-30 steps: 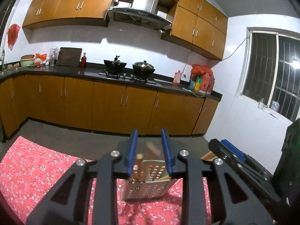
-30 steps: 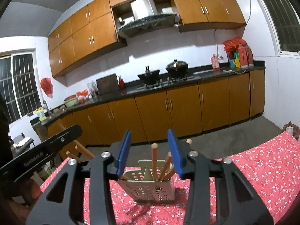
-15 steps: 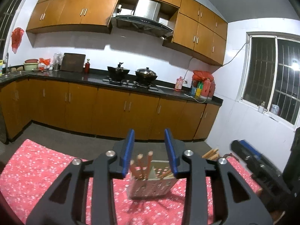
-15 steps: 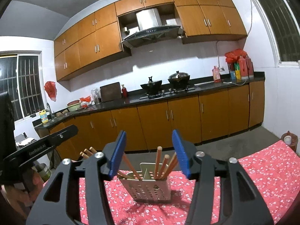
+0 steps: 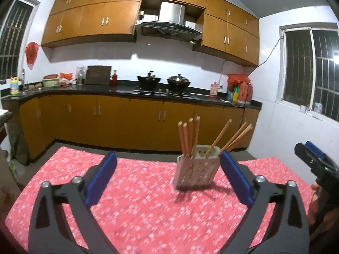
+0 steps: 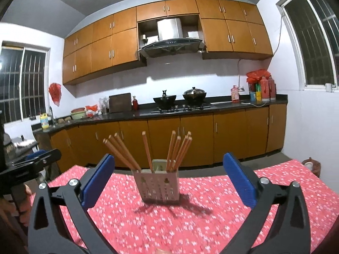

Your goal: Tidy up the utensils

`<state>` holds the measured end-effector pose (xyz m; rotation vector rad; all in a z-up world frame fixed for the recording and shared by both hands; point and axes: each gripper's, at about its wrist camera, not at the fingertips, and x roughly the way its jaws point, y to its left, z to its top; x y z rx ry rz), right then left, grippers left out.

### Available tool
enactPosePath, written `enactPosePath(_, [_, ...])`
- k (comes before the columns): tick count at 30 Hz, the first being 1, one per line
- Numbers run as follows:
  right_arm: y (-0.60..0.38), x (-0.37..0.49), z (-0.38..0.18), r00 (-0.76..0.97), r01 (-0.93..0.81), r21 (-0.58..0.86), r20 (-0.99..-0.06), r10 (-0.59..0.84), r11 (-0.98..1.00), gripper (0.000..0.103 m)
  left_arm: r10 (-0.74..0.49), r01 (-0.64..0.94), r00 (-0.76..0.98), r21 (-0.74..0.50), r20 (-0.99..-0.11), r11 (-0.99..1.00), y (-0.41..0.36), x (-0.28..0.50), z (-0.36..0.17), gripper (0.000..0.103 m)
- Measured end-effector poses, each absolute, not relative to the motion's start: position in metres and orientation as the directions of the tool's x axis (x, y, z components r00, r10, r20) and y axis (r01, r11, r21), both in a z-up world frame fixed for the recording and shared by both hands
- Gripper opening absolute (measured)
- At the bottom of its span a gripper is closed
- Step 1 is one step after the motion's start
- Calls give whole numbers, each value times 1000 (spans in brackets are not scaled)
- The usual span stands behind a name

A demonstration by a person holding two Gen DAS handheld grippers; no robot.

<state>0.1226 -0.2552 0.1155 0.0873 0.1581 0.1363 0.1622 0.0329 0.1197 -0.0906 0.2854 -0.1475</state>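
Chopsticks (image 6: 175, 154) all stand in the perforated holder (image 6: 160, 187), which sits upright on the red floral tabletop (image 6: 190, 228); none lie loose on the cloth in either view. Left hand-held gripper (image 5: 168, 177): jaws opening, spread wide, nothing between the pads, holder ahead and right of centre. Right hand-held gripper (image 6: 169, 180): jaws opening too, wide, empty, holder centred beyond the tips and clear of them. Step looks like release after loading, task near done. Next move, my guess: check for leftovers, else pull both clear without bumping the holder. Kitchen counter (image 6: 190, 111) behind is uninvolved.
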Motion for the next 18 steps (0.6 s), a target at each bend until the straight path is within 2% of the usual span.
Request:
enactPosePath(10, [-239,66,54,973,-27,-4,-229,25,1000,101,-15,7,968,-33,-249,999,30,88,78,99])
enactPosePath(14, [-239,51,27,958,-11,-18,-288,5,1000,101,26,-23,958,14,-285,1000,26,70,47,99])
enactPosePath(18, [-244,37,7,943,6,0,-332,-6,1000,101,34,-36,944,1,-328,999,28,61,27,99])
